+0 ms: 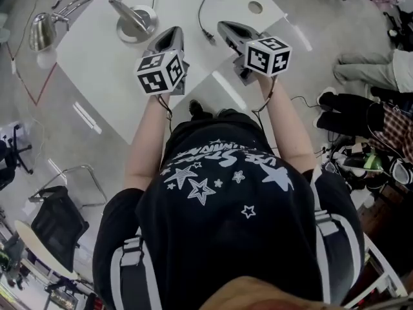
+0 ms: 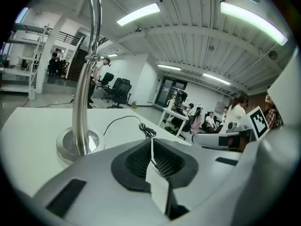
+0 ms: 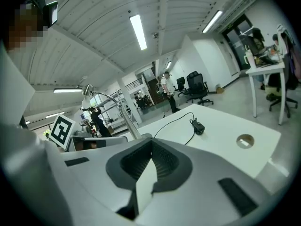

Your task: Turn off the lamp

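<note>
A silver desk lamp stands on the white table. Its round base is just beyond my left gripper, and its curved arm reaches left to the lamp head. The lamp's black cable with an inline switch lies between the two grippers. In the left gripper view the lamp base is close at the left and the switch lies ahead of the shut, empty jaws. My right gripper is also shut on nothing, with the switch ahead to its right.
A round cable hole is in the table's far right part. Office chairs stand at the left of the floor. Seated people's legs and clutter are at the right. The person's body fills the lower head view.
</note>
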`<act>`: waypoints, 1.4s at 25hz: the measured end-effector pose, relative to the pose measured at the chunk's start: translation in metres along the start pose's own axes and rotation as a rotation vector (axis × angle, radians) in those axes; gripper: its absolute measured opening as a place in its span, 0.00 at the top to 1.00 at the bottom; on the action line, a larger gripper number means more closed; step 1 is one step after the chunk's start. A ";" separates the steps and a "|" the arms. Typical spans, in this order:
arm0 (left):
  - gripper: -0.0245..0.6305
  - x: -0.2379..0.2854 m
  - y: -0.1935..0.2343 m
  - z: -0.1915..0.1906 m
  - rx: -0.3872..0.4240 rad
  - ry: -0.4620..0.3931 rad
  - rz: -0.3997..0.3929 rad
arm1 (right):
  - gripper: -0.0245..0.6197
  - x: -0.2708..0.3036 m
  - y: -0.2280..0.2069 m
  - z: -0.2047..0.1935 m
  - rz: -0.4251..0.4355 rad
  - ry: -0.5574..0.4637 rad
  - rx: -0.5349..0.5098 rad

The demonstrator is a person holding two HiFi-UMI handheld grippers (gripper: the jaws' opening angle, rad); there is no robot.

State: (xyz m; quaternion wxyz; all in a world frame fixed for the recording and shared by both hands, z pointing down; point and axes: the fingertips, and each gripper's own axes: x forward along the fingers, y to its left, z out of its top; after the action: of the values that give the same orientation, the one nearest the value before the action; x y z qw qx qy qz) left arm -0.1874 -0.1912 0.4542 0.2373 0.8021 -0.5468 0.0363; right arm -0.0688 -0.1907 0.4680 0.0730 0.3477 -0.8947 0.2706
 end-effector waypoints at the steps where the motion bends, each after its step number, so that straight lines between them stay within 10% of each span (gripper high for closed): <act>1: 0.93 0.001 -0.001 -0.001 0.009 0.005 -0.002 | 0.95 -0.001 0.000 0.001 0.001 -0.010 0.008; 35: 0.95 -0.086 -0.158 -0.043 0.176 -0.038 -0.060 | 0.95 -0.168 0.059 -0.045 0.000 -0.100 -0.083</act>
State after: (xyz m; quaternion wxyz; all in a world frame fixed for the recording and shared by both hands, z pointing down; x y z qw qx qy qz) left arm -0.0715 -0.0535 0.4106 0.1565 0.8363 -0.5218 0.0618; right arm 0.0158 -0.0327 0.4270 0.0427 0.3573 -0.9078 0.2156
